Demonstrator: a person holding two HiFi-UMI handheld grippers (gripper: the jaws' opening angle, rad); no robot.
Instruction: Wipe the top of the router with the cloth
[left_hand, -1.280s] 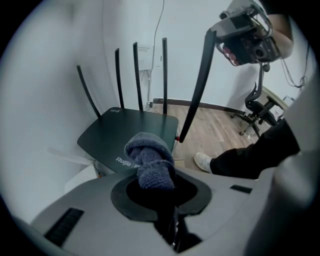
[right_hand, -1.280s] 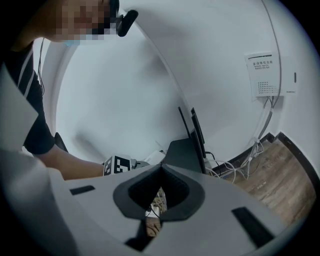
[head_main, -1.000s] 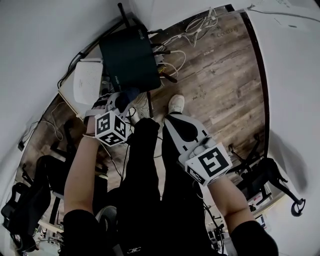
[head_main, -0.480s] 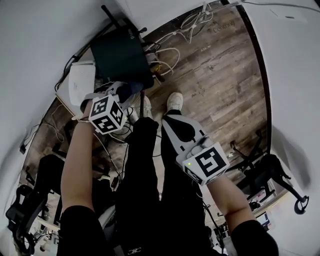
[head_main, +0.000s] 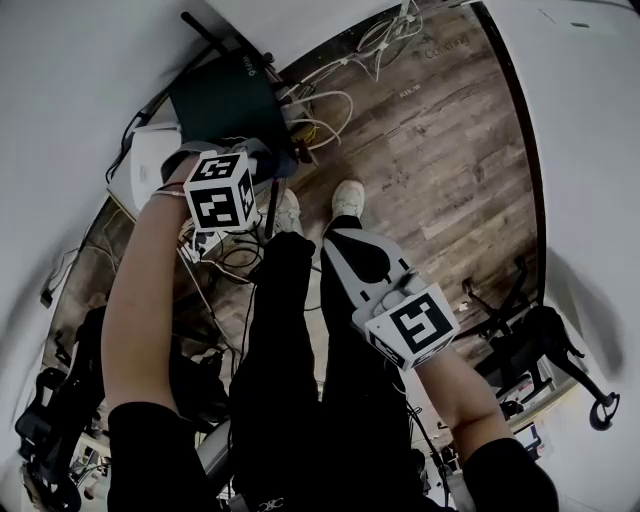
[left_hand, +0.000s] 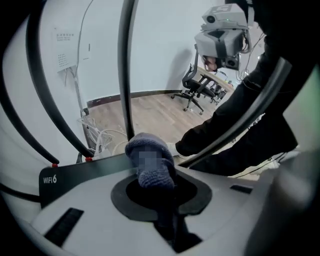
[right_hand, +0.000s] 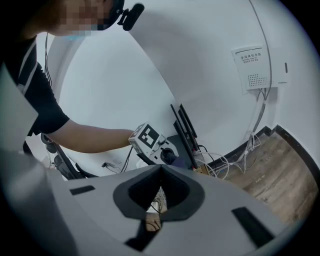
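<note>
The black router with upright antennas stands on a low stand by the wall. In the left gripper view its dark top edge, printed WIFI6, lies just beyond the jaws. My left gripper is shut on a bunched blue cloth and holds it at the router's near edge; whether the cloth touches the top I cannot tell. My right gripper hangs shut and empty over the person's legs, apart from the router. The right gripper view shows the left gripper's marker cube beside the antennas.
A white flat device lies left of the router. Loose white cables trail over the wooden floor to the right. A white wall box hangs above them. Office chairs stand at the lower right and lower left.
My left gripper has carried the cloth up and forward, from in front of the router to its near edge. The right gripper has stayed where it was.
</note>
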